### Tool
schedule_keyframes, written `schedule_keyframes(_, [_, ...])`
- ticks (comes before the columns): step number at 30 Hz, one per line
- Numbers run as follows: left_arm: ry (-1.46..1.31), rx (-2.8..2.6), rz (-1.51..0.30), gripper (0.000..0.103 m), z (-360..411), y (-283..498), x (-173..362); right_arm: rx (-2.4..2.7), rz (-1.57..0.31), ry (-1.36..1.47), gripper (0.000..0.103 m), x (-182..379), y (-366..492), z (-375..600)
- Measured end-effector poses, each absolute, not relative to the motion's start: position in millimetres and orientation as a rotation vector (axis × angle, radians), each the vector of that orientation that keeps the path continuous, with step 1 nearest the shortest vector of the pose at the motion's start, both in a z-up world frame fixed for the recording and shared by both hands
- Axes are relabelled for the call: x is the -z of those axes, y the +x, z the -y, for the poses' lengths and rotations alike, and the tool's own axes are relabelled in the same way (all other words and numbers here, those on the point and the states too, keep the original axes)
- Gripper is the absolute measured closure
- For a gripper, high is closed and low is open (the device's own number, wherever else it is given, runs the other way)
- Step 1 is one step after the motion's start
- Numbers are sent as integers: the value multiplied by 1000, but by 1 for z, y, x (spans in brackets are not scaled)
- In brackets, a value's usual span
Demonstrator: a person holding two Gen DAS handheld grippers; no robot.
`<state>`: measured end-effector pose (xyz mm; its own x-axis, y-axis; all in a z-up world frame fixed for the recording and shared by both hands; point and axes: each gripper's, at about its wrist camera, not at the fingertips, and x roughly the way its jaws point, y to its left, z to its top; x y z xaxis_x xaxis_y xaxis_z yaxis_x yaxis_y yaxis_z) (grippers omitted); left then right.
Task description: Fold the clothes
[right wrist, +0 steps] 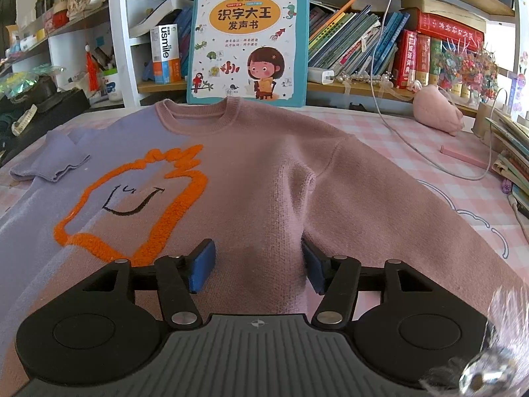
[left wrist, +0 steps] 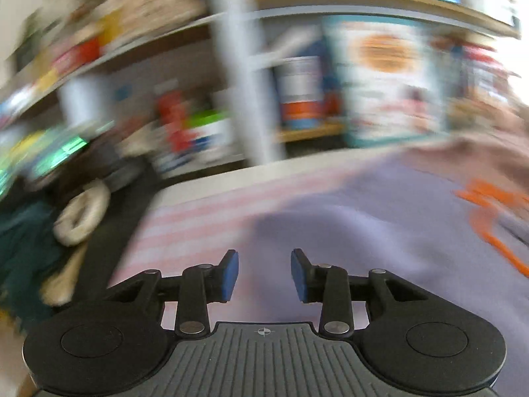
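Observation:
A knitted sweater point(right wrist: 264, 172), half lilac and half dusty pink with an orange outline figure point(right wrist: 139, 205), lies front up on the pink checked tablecloth point(right wrist: 413, 139). Its lilac sleeve point(right wrist: 53, 162) is folded in over the left side. My right gripper point(right wrist: 259, 264) is open and low over the pink body, its blue pads either side of a raised fold where the pink sleeve meets the body. The left wrist view is motion-blurred. My left gripper point(left wrist: 264, 276) is open over the lilac part of the sweater point(left wrist: 347, 231), nothing between its pads.
A shelf of books point(right wrist: 363, 43) and a large children's book point(right wrist: 248, 39) stand behind the table. A pink plush toy point(right wrist: 436, 109), a white cable point(right wrist: 413, 145) and stacked books point(right wrist: 512, 152) sit at the right. Dark clutter and a measuring tape point(right wrist: 23, 119) lie off the left edge.

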<state>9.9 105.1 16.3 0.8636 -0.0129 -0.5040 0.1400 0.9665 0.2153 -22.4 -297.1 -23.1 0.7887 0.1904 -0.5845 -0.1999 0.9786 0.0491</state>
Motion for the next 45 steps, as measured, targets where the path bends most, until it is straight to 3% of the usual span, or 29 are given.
schedule_keyframes(5, [448,290,-510,68,-24,-2,-4,-210,-628,-18,47,23,-23,296])
schedule_keyframes(10, [647,263,-513,68,3,9,14,-212,-628,-15,47,23,-23,296])
schedule_keyframes(11, [665,247,-506,80,3,11,16,-211,-628,-14,47,23,-23,296])
schedule_keyframes(12, [656,227,-501,94,-1,13,14,-211,-628,-14,47,23,-23,296])
schedule_keyframes(13, [638,205,-490,96,-7,15,10,-211,-628,-14,47,23,-23,296])
schedule_keyframes(19, [243,-176,-330,97,-127,18,-54,-212,-628,-14,47,23,-23,296])
schedule_keyframes(22, [175,-310,-331,97,-167,14,-60,-213,-628,-14,47,23,-23,296])
schedule_keyframes(28, [87,-455,-354,93,-200,3,-50,-212,-628,-15,47,23,-23,296])
schedule_keyframes(32, [28,-552,-369,67,-222,-5,-44,-213,-628,-15,47,23,-23,296])
schedule_keyframes(35, [-15,-516,-381,67,-219,-5,-43,-213,-628,-16,47,23,-23,296])
schedule_keyframes(45, [56,239,-501,67,-60,32,-23,-192,-587,-56,45,15,-33,301])
